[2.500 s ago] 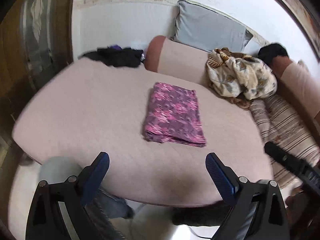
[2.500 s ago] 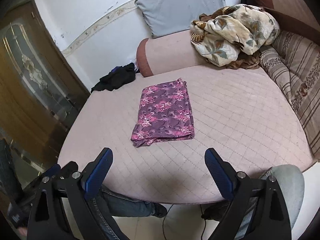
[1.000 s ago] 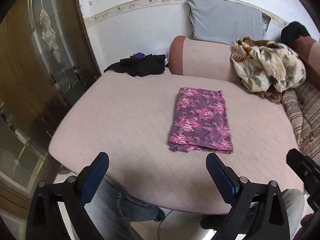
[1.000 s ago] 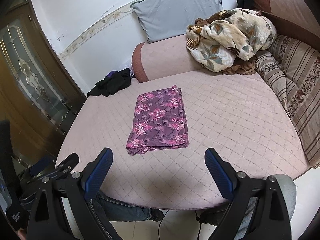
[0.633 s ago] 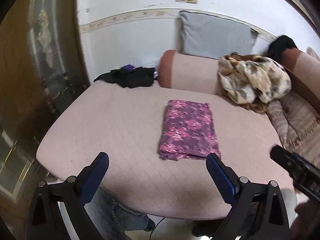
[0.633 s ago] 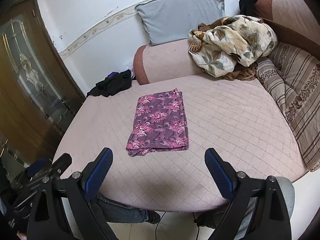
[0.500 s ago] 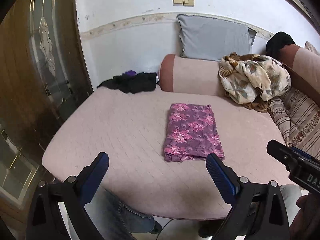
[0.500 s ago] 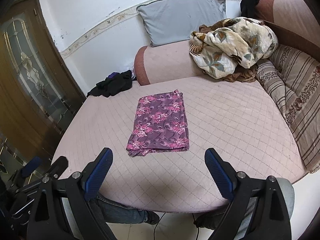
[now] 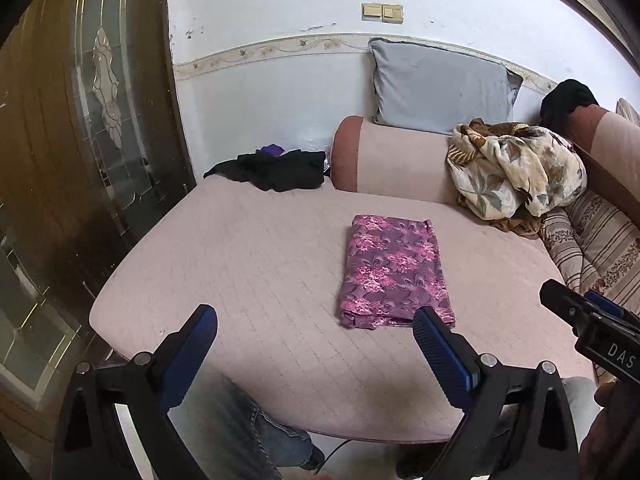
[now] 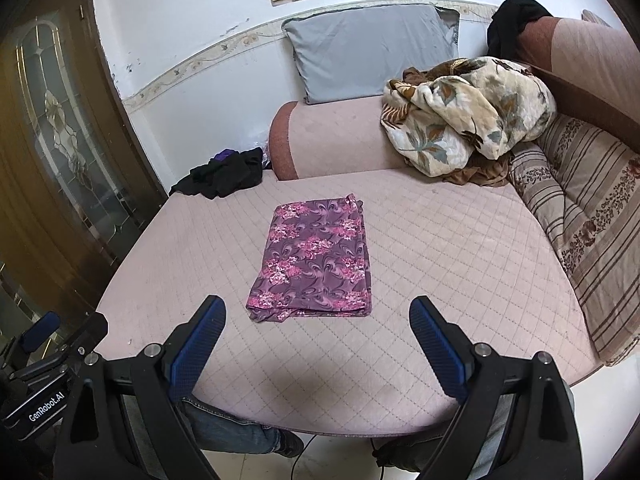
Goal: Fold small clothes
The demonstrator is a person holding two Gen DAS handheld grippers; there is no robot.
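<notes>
Both the left gripper [image 9: 314,330] and the right gripper [image 10: 317,320] are wide apart, holding nothing. The folded purple flowery cloth [image 10: 314,258] sits at twelve o'clock. Grabbing only its top layer could pull the folds open.

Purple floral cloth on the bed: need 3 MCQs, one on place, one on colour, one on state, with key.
1. Where does the dark pile of clothes lie?
A. at the far left corner of the bed
B. on top of the grey pillow
C. between the jaws

2. What colour is the pillow leaning on the wall?
A. red
B. grey
C. green

3. What state is the purple floral cloth in?
A. hanging from a gripper
B. spread out flat in one layer
C. folded into a neat rectangle

Key:
1 A: the dark pile of clothes sits at the bed's far left corner by the bolster.
2 B: the pillow is plain grey.
3 C: the purple floral cloth shows stacked layers at its near edge, lying free of the left gripper and right gripper.
</notes>
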